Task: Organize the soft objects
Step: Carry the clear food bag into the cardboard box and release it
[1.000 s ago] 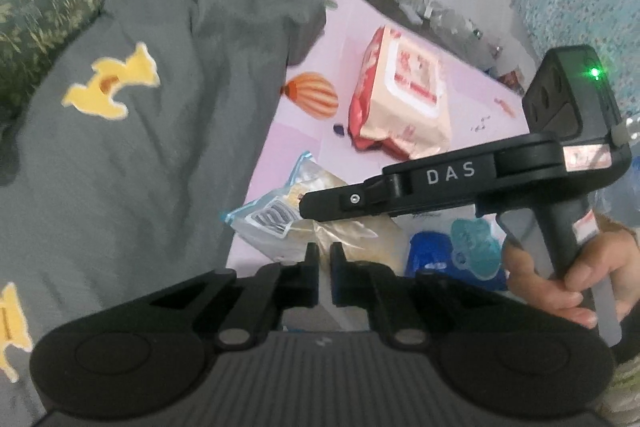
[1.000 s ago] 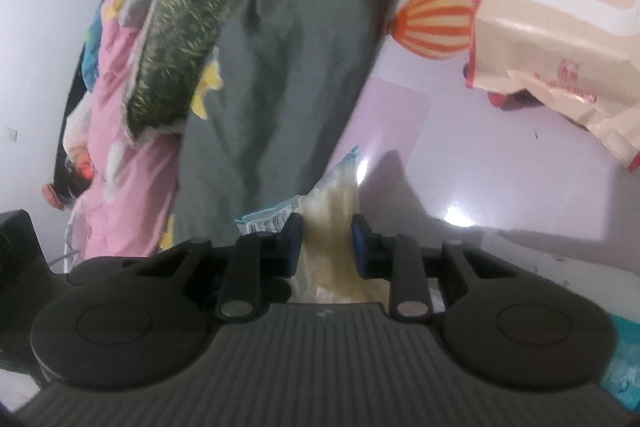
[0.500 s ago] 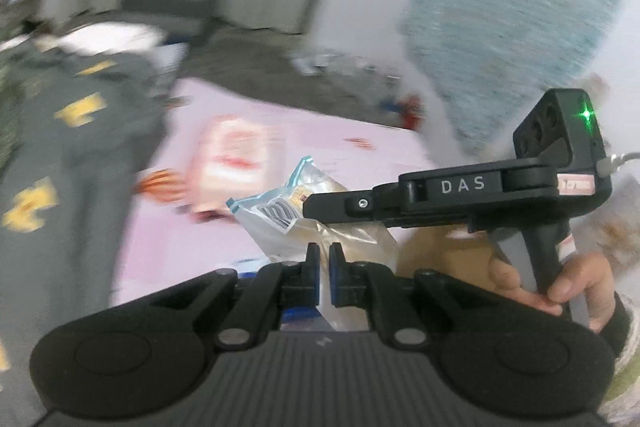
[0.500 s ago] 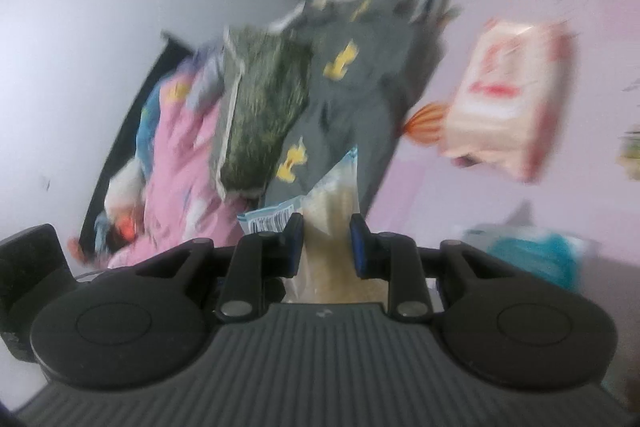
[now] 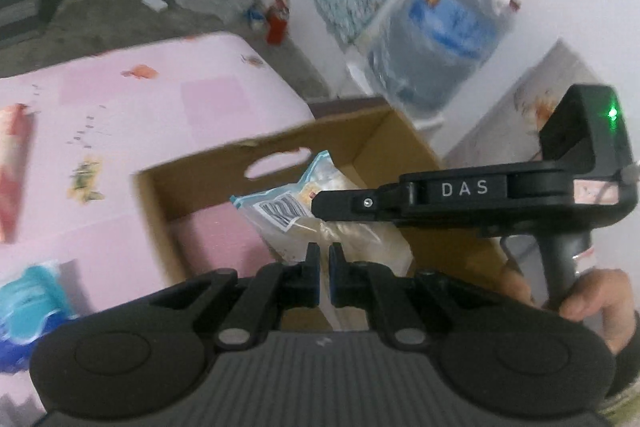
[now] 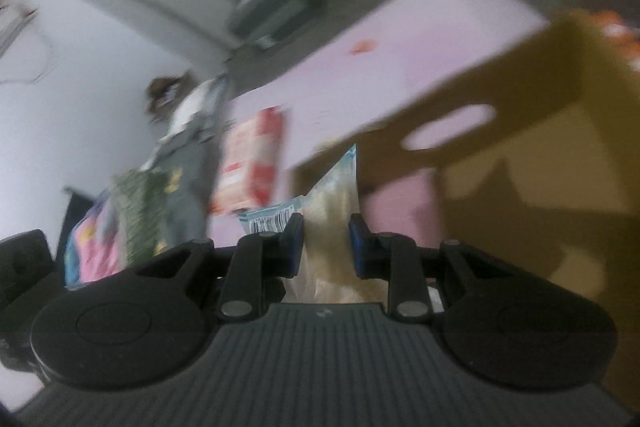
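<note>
A clear plastic bag (image 5: 288, 207) of pale stuffing with a barcode label hangs over an open cardboard box (image 5: 160, 195). My right gripper (image 5: 320, 205) comes in from the right, held by a hand, and is shut on the bag. In the right wrist view the bag (image 6: 332, 195) sits pinched between the blue pads of that gripper (image 6: 326, 243), with the box wall (image 6: 520, 131) and its handle slot just beyond. My left gripper (image 5: 324, 267) is shut, and the bag's lower part hangs right behind its fingertips. Whether they pinch the film is unclear.
The box stands at the corner of a pink sheet (image 5: 120, 115). A red-and-white wipes pack (image 6: 248, 163) and a blue pack (image 5: 28, 299) lie on it, with a grey blanket (image 6: 184, 163) further left. A water bottle (image 5: 440, 39) stands behind the box.
Both grippers swung away from the grey blanket and wipes pack to over the cardboard box. The bag was lifted off the sheet and travelled with them.
</note>
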{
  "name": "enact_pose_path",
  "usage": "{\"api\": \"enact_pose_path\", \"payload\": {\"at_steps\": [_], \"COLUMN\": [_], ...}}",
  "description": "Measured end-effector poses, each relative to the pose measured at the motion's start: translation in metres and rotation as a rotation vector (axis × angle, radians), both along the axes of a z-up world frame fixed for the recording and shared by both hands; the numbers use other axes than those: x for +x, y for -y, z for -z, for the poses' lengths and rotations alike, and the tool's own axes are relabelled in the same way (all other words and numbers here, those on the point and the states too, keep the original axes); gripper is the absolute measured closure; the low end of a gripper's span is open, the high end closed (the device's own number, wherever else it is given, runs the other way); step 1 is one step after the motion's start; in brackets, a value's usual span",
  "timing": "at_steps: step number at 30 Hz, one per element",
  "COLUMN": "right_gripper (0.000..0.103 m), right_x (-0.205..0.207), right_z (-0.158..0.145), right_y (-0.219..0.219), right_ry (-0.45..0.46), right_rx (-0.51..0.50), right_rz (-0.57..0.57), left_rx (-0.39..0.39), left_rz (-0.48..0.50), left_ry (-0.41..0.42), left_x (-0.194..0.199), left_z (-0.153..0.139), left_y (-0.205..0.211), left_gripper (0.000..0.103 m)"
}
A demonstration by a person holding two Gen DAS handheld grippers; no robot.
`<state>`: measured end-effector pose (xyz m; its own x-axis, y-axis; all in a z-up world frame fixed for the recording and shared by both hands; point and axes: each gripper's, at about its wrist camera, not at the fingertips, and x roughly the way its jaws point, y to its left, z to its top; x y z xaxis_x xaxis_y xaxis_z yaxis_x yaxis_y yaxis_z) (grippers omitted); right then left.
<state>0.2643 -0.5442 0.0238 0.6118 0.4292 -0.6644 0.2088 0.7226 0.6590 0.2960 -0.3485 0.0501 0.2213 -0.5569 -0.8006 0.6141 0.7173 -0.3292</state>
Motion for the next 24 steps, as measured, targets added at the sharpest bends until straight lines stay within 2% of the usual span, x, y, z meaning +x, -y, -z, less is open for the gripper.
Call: {"api": "enact_pose_path", "payload": {"at_steps": [7,12,16,21,24], "right_gripper": [0.081,0.078,0.076,0.076,0.079], "right_x": [0.016,0.028,0.021,0.006,0.009], "right_z": [0.061,0.092,0.088,0.058,0.066], "right_y": [0.036,0.040,0.042,0.039,0.032], "right_ry": [-0.085,-0.106,-0.071,0.032,0.008], "right_rx": [-0.050,-0.075,-0.097,-0.143,-0.113], "right_rz": [0.052,0.082,0.097,0.094,0.048], "left_rx": [0.122,0.122,0.105,0.057,0.036], "left_rz": [-0.011,-0.026,-0.027,-0.053,-0.087], "left_ry": [-0.042,-0.029,0.020,0.079,0.098], "left_x": [0.024,0.027,0.022,0.018,0.018], "left_z": [0.047,0.046,0.030,0.000,-0.013], "left_y": [0.036,0.024,0.015,-0.009,-0.025], "left_gripper": [0.094,0.084,0.082,0.068,0.063]}}
